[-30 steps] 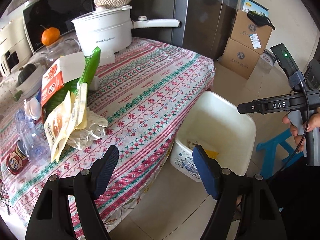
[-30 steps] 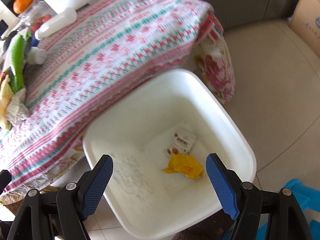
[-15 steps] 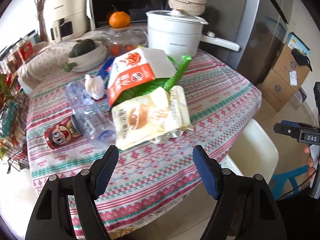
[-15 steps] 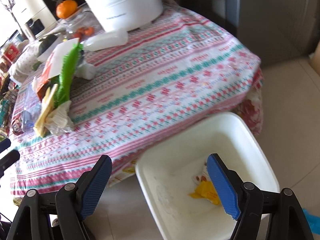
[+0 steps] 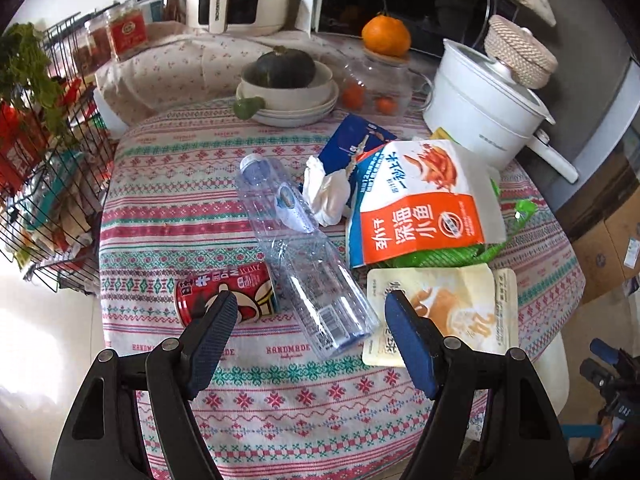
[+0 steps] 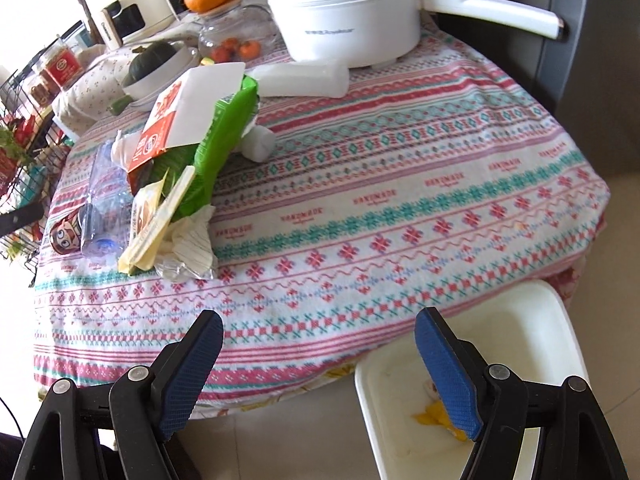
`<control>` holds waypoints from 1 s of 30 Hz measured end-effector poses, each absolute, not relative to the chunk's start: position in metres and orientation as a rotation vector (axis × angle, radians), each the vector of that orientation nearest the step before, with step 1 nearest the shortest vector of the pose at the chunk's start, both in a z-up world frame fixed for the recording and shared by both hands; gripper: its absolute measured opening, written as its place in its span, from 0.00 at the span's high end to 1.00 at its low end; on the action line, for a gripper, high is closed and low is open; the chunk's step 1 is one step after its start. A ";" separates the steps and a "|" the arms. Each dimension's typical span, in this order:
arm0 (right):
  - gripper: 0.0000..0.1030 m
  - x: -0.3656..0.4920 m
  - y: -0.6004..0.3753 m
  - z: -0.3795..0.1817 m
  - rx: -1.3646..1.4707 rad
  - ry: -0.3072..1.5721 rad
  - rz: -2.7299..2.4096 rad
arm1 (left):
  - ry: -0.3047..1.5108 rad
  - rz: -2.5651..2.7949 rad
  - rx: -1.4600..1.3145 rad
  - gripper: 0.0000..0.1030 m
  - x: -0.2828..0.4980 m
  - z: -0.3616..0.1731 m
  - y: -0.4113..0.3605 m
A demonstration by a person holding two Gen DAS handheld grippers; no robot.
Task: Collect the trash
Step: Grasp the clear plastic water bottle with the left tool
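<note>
A patterned tablecloth [image 6: 400, 168] is covering the table, with pale floor tiles [image 6: 280, 436] showing at six o'clock. Daylight is flooding in from nine o'clock, and a grey fridge [image 6: 600, 40] is standing at two o'clock.

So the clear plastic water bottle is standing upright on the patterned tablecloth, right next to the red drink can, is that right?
Not quite. The clear plastic water bottle is lying on its side, not standing, as the left wrist view shows. The rest holds: it rests on the patterned tablecloth, right next to the red drink can, which also lies on its side.
</note>
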State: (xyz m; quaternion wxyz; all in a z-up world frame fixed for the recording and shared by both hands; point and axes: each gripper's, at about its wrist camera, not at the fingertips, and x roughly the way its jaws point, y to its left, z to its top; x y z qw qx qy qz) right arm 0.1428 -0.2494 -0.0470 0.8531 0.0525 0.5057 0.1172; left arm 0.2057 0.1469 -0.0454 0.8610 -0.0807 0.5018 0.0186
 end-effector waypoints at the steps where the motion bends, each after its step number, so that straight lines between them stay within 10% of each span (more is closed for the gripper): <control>1: 0.20 0.146 -0.247 -0.048 0.106 1.065 0.251 | 1.075 0.044 -0.183 0.26 0.216 -0.050 0.149; 30: 0.19 0.178 -0.228 -0.063 0.042 1.110 0.250 | 1.303 0.199 -0.285 0.41 0.329 -0.122 0.165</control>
